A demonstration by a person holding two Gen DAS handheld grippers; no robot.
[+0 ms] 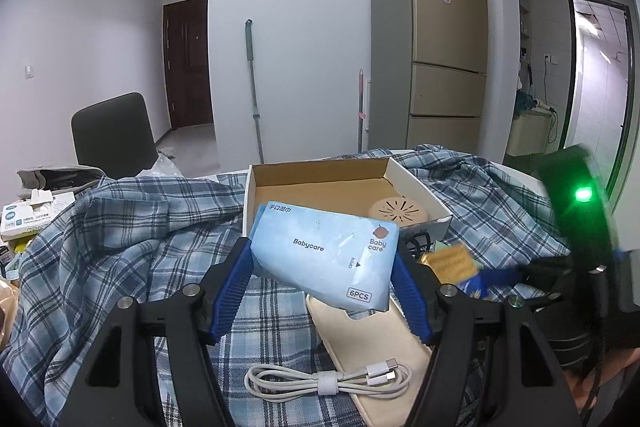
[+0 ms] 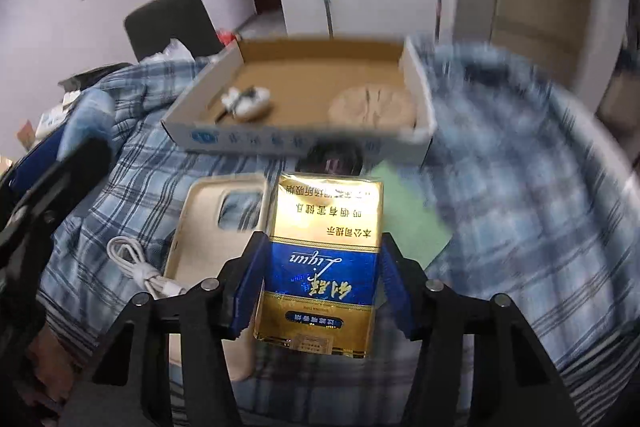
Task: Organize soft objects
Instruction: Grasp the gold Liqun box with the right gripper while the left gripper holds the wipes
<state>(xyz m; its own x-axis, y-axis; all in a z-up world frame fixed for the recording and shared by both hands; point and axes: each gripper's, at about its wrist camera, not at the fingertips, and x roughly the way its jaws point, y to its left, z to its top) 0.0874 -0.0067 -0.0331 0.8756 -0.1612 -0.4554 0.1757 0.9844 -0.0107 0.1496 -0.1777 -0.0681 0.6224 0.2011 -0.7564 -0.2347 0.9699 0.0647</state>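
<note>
My left gripper (image 1: 323, 259) is shut on a light blue Babycare wet-wipes pack (image 1: 326, 251) and holds it above the plaid cloth (image 1: 120, 247), just in front of the open cardboard box (image 1: 416, 183). My right gripper (image 2: 322, 255) is shut on a gold and blue cigarette pack (image 2: 324, 259), held above the cloth in front of the same box (image 2: 416, 75). The box holds a round beige disc (image 2: 372, 105) and a small white item (image 2: 244, 99). The right gripper also shows at the right of the left wrist view, with the pack (image 1: 452, 261).
A beige phone case (image 2: 208, 227) and a coiled white cable (image 1: 328, 381) lie on the cloth near me. A green sheet (image 2: 412, 211) lies right of the cigarette pack. A dark chair (image 1: 114, 133), a mop and a fridge (image 1: 444, 39) stand behind the table.
</note>
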